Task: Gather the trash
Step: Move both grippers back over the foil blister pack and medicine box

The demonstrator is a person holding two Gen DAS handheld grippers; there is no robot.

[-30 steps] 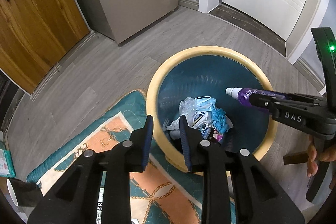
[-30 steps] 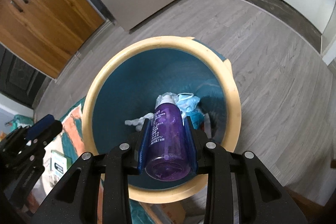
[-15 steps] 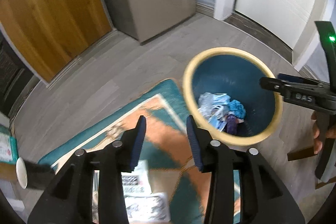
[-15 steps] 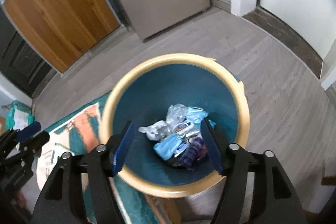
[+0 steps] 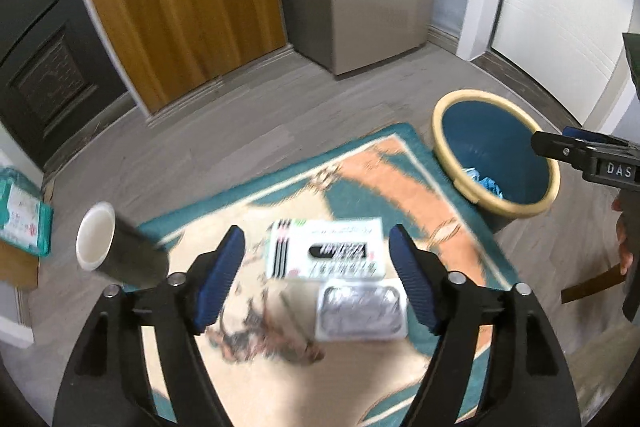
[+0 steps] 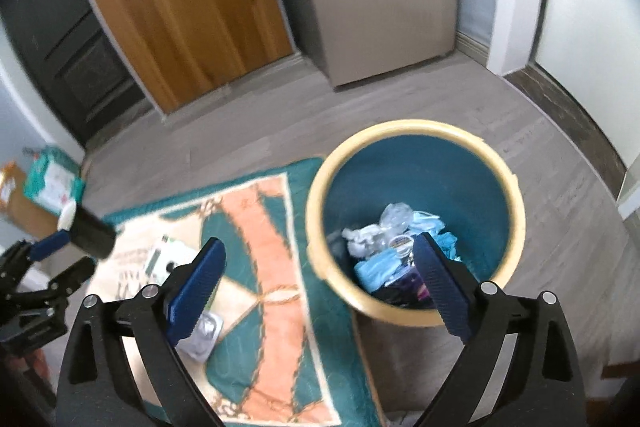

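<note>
Grey wood floor [image 5: 224, 163] under patterned rug [image 5: 400, 187] and trash bin [image 6: 416, 135].

Left gripper [image 5: 316, 279] angled steeply down, blue pads [image 5: 219, 277] spread wide, jaws opening, nothing between them. Right gripper [image 6: 318, 291] tilted down the same way, jaws opening too, pads [image 6: 440, 291] far apart and empty. A few fingers [image 5: 624, 251] just showing behind the right gripper's body in the left view.
</note>
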